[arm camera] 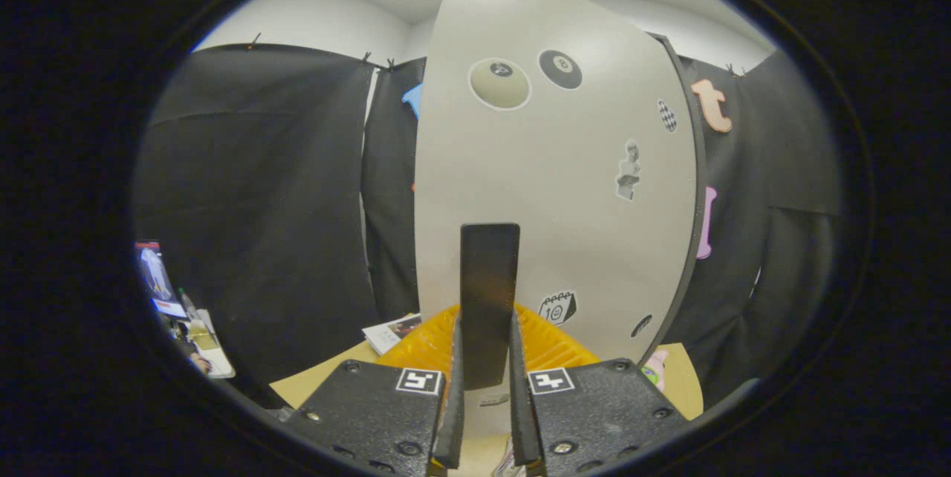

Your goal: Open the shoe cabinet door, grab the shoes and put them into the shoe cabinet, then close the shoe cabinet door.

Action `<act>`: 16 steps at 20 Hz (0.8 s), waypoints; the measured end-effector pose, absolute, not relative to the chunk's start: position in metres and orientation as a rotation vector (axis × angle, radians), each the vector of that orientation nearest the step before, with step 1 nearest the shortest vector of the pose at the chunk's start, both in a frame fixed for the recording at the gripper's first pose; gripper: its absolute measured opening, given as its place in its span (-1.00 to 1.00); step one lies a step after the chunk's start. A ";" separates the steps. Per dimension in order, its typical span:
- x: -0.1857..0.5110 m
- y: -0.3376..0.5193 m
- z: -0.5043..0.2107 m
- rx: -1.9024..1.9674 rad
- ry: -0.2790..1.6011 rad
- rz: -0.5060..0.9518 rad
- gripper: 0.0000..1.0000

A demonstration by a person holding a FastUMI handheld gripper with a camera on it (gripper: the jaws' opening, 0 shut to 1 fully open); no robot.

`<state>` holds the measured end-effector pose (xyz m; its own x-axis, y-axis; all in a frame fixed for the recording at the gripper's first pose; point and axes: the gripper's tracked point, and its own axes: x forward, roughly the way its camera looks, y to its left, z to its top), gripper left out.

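Already clamped on the black handle (488, 291) of the shoe cabinet door (553, 187), the gripper (487, 395) has both fingers pressed against the bar's sides, low on its length, with the pale grey, sticker-dotted panel rising straight ahead of them. Trouble from here would most likely come from the grip: the handle is smooth and narrow, and a pull that strays off the door's hinge arc could let the fingers slide down or off the bar, leaving the door where it is, or twist the panel against its hinge. Which way the door swings cannot be told from this angle, and no shoes can be made out. Below the door, a yellow ribbed mat or tray (546, 347) lies on a tan tabletop (327, 380), close enough that a low swing might catch it. A booklet (392, 332) rests beside the yellow piece. Black cloth (252, 202) drapes the booth walls, white wall and ceiling show above, and small clutter (178, 306) sits off to the left.
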<state>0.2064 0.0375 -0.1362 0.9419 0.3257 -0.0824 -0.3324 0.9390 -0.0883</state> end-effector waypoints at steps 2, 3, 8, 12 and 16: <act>0.194 0.024 -0.135 -0.104 0.065 0.384 -0.42; 0.188 0.017 -0.135 -0.099 0.069 0.409 -0.42; 0.160 -0.033 -0.137 -0.093 0.076 0.493 -0.43; 0.136 -0.086 -0.134 -0.103 0.058 0.454 -0.43; 0.125 -0.163 -0.133 -0.098 0.034 0.297 -0.36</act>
